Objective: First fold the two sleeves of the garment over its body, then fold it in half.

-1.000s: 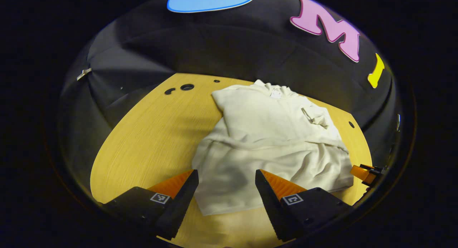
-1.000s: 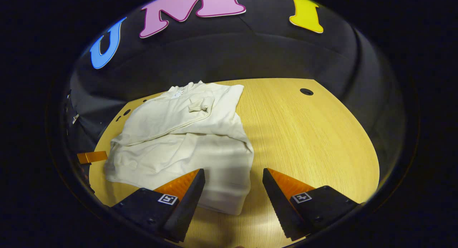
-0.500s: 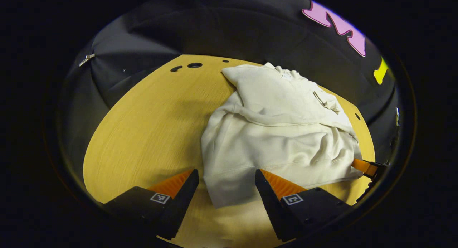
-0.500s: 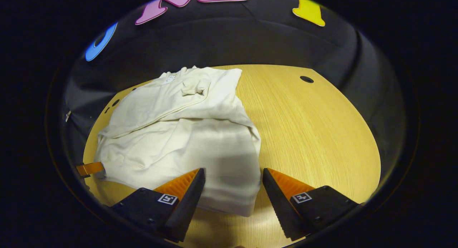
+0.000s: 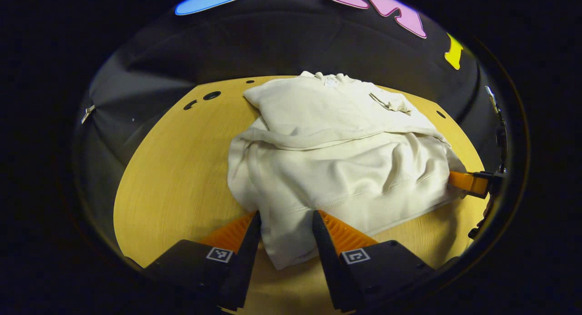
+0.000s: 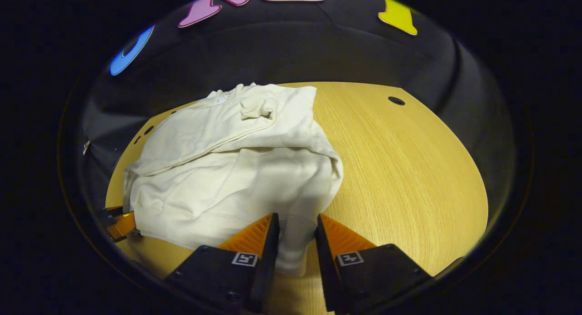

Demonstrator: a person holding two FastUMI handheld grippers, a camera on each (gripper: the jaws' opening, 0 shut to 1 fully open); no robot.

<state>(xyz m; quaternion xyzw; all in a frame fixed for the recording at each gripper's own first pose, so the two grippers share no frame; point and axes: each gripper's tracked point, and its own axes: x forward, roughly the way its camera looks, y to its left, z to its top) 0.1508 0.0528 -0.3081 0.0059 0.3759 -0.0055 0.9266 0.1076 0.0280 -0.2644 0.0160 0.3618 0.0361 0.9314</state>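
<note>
A cream sweatshirt (image 5: 336, 160) lies on the wooden table (image 5: 173, 169), collar at the far side. Both sleeves are folded across its chest, and one cuff (image 5: 392, 103) rests on top. My left gripper (image 5: 285, 217) is shut on the near left corner of the hem, with cloth bunched between its fingers. In the right gripper view the same sweatshirt (image 6: 236, 169) spreads to the left, and my right gripper (image 6: 295, 220) is shut on the near right hem corner. Each gripper shows at the edge of the other's view: the right gripper (image 5: 473, 183) and the left gripper (image 6: 120, 224).
Small round holes (image 5: 211, 95) pierce the table at its far left, and another hole (image 6: 396, 100) sits at the far right. Bare wood (image 6: 409, 169) lies right of the garment. The booth's black cloth wall (image 5: 291, 47) rises close behind the table.
Both grippers moved forward onto the near hem and went from open to shut on its two corners. The cloth at each corner is now pinched and bunched.
</note>
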